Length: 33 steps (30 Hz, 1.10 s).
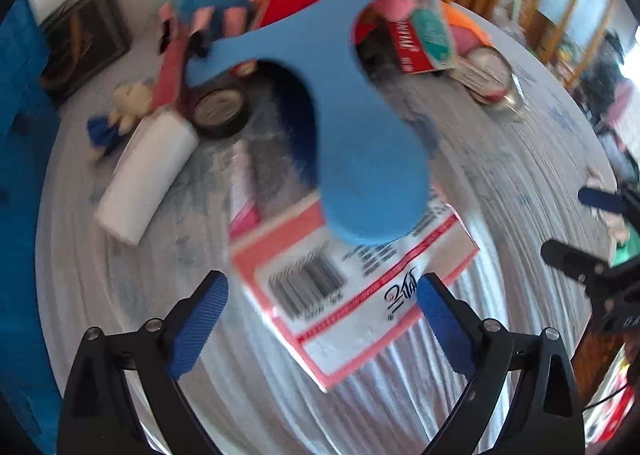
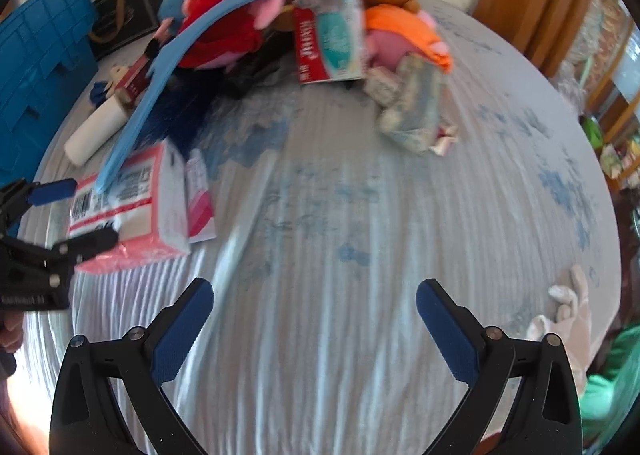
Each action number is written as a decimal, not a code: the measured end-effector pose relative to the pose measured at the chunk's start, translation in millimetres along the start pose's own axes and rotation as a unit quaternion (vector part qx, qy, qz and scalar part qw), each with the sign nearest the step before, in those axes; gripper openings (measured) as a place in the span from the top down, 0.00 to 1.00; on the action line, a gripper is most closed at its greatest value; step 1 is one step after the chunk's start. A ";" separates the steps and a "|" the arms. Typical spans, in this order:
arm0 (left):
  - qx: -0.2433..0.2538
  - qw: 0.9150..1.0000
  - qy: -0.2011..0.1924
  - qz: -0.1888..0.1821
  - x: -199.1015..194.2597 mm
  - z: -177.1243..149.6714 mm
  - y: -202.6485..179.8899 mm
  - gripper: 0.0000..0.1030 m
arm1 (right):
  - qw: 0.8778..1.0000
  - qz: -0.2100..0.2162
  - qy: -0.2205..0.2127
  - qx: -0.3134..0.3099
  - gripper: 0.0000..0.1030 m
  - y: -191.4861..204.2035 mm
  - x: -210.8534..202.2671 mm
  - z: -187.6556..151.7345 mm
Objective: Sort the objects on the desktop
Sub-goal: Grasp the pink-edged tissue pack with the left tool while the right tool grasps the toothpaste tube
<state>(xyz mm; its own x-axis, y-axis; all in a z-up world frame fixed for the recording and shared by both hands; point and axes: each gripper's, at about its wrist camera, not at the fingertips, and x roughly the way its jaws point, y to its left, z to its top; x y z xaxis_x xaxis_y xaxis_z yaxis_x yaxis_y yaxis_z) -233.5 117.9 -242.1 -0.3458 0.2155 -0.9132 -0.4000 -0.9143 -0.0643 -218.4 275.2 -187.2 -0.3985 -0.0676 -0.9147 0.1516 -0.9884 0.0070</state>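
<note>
The flat pink-bordered packet (image 1: 352, 287) lies on the striped cloth (image 1: 500, 159) just ahead of the left gripper (image 1: 320, 319), whose jaws gape wide and empty like the right gripper's (image 2: 316, 331); it looks light, soft and slippery, best pinched across its near edge.

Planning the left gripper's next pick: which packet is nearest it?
The pink-bordered barcode packet, lying flat right between the open left gripper fingers; the red packet sits far back among the plush toys.
</note>
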 end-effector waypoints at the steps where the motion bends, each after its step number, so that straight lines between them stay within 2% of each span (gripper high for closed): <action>1: -0.023 1.000 0.003 0.000 -0.7 -4.4 9.8 0.05 | 1.000 0.000 0.002 -0.006 0.00 6.0 3.3 1.9; 3: -0.065 0.998 0.002 0.012 -5.4 -15.5 31.7 0.05 | 1.000 0.001 0.008 -0.020 0.00 18.5 11.5 7.2; 5: -0.094 0.995 -0.001 0.042 -11.7 -25.9 52.3 0.05 | 1.000 0.005 0.011 -0.026 0.00 28.9 17.4 12.6; 6: -0.106 0.992 0.002 0.062 -14.0 -31.4 62.5 0.06 | 0.999 0.013 0.010 -0.028 0.00 35.3 19.7 16.5; 8: -0.121 0.984 0.023 0.131 -12.6 -41.0 82.5 0.12 | 0.999 0.027 0.007 -0.031 0.00 44.3 22.5 22.2; 9: -0.136 0.981 0.030 0.136 -13.6 -46.2 92.4 0.14 | 0.999 0.025 0.003 -0.035 0.00 50.5 24.0 27.0; 12: -0.191 0.978 0.012 0.078 -29.6 -56.8 106.6 0.14 | 0.999 0.012 -0.015 -0.037 0.04 60.0 25.3 40.3; 13: -0.195 0.979 0.003 0.064 -34.4 -57.0 104.0 0.14 | 0.999 0.008 -0.020 -0.036 0.10 61.3 26.1 44.6; 14: -0.194 0.980 -0.006 0.051 -38.0 -55.7 98.7 0.14 | 0.999 0.006 -0.024 -0.034 0.21 61.6 27.6 50.8; 16: -0.183 0.983 -0.013 0.028 -39.1 -51.0 85.0 0.14 | 0.999 0.002 -0.028 -0.031 0.29 60.5 32.9 64.8; 17: -0.175 0.984 -0.011 0.024 -35.6 -45.8 75.8 0.14 | 0.999 0.002 -0.031 -0.030 0.34 59.5 35.7 71.2; 20: -0.161 0.985 -0.004 0.062 -19.7 -34.8 61.7 0.14 | 0.998 0.024 -0.034 -0.038 0.40 64.8 46.5 88.4; 22: -0.182 0.981 -0.009 0.068 -17.3 -31.9 72.3 0.14 | 0.996 0.048 -0.026 -0.064 0.40 78.0 55.1 93.0; 23: -0.196 0.977 -0.013 0.084 -19.0 -31.5 78.7 0.14 | 0.994 0.067 -0.016 -0.082 0.46 88.7 58.4 91.2; 25: -0.209 0.969 -0.022 0.127 -25.1 -31.9 88.2 0.14 | 0.989 0.089 -0.020 -0.112 0.46 108.7 54.9 82.6; 26: -0.216 0.967 -0.026 0.135 -31.6 -34.2 93.2 0.14 | 0.987 0.103 -0.018 -0.123 0.46 115.8 53.5 79.0; 27: -0.223 0.965 -0.027 0.134 -37.6 -35.7 96.7 0.14 | 0.981 0.136 -0.013 -0.137 0.46 127.6 50.1 71.4; 30: -0.244 0.962 -0.037 0.118 -55.7 -37.8 95.1 0.14 | 0.971 0.183 -0.003 -0.152 0.46 145.1 44.5 58.6; 31: -0.244 0.962 -0.043 0.113 -60.3 -36.0 90.0 0.14 | 0.971 0.187 -0.002 -0.145 0.43 144.6 42.1 56.9; 33: -0.237 0.965 -0.047 0.099 -63.0 -32.5 77.2 0.14 | 0.976 0.182 -0.008 -0.118 0.29 129.5 35.8 56.7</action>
<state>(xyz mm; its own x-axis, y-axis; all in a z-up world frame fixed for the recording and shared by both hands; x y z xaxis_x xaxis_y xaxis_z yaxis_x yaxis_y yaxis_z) -215.0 22.6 -202.6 -0.4600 0.0302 -0.8874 0.1079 -0.9901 -0.0896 -264.4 137.1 -196.1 -0.2929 -0.4128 -0.8624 0.4895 -0.8396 0.2356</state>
